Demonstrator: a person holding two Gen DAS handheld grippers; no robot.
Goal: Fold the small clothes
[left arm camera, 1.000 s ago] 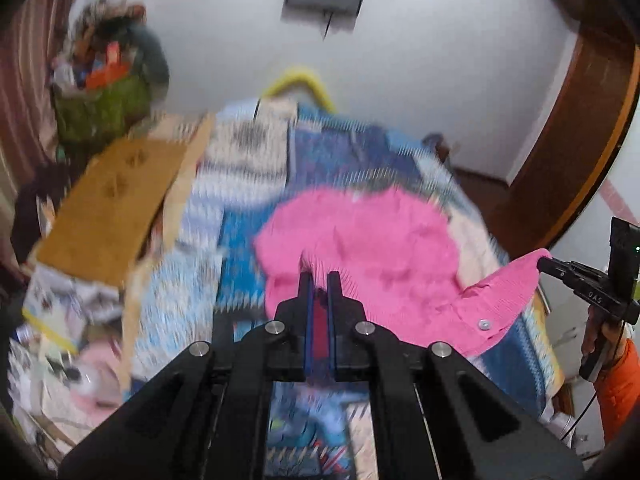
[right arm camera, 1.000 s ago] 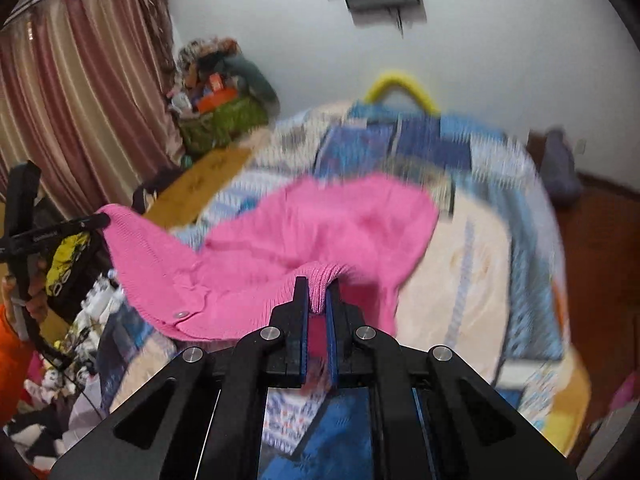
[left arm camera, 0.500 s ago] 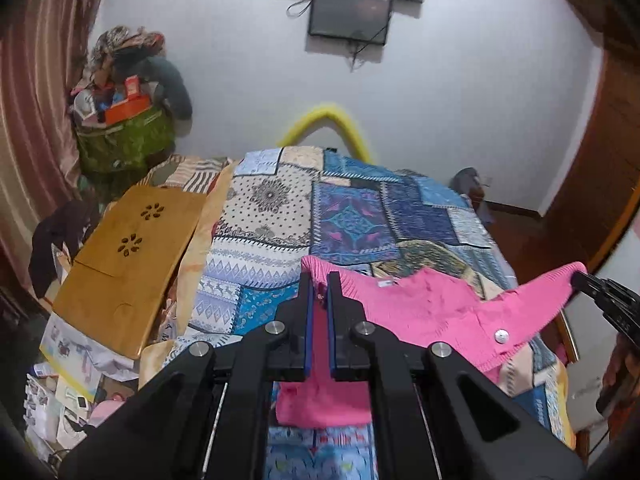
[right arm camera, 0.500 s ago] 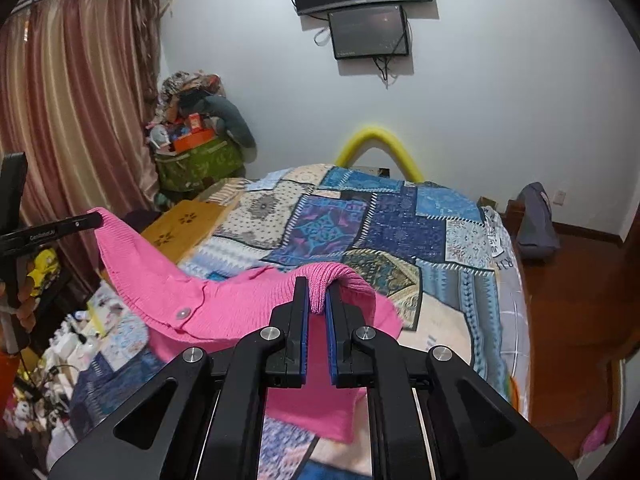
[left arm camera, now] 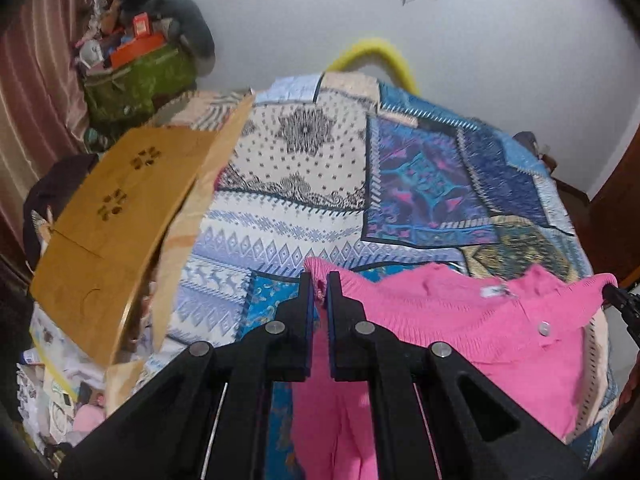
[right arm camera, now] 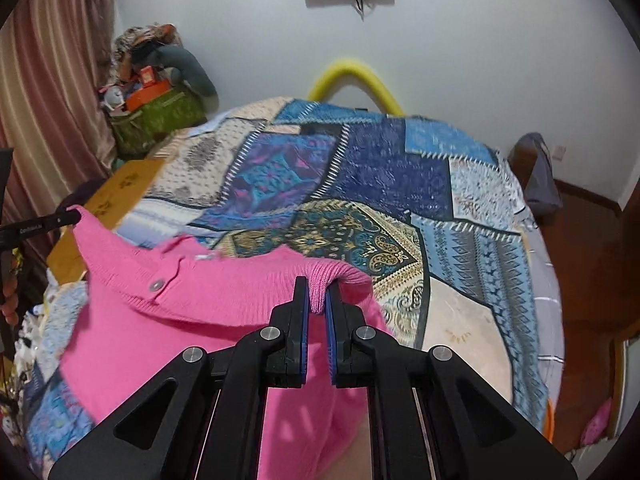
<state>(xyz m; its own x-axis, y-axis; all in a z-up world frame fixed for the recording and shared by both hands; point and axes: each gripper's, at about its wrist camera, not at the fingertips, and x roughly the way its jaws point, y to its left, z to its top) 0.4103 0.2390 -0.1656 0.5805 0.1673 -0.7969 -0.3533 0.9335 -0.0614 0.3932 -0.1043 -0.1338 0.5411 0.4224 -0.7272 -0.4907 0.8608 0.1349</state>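
A pink knitted sweater (left arm camera: 452,320) with a button and a small white label hangs stretched between my two grippers above the near end of the bed. My left gripper (left arm camera: 318,280) is shut on one ribbed shoulder edge. My right gripper (right arm camera: 317,286) is shut on the other ribbed edge of the sweater (right arm camera: 192,316). The right gripper's tip shows at the right edge of the left wrist view (left arm camera: 618,300), and the left one at the left edge of the right wrist view (right arm camera: 60,216). The sweater's body hangs down below both grippers, its lower part hidden.
A patchwork quilt (left arm camera: 400,184) covers the bed (right arm camera: 460,240). A yellow-brown board (left arm camera: 108,216) leans at the bed's left side. A green bag (left arm camera: 136,80) piled with clutter stands in the far left corner. A yellow hoop (right arm camera: 356,80) stands behind the bed. Wooden floor (right arm camera: 588,264) lies right.
Both grippers have pulled the sweater back toward the near edge of the bed and tilted down. The sweater now hangs straighter between them, off the middle of the quilt.
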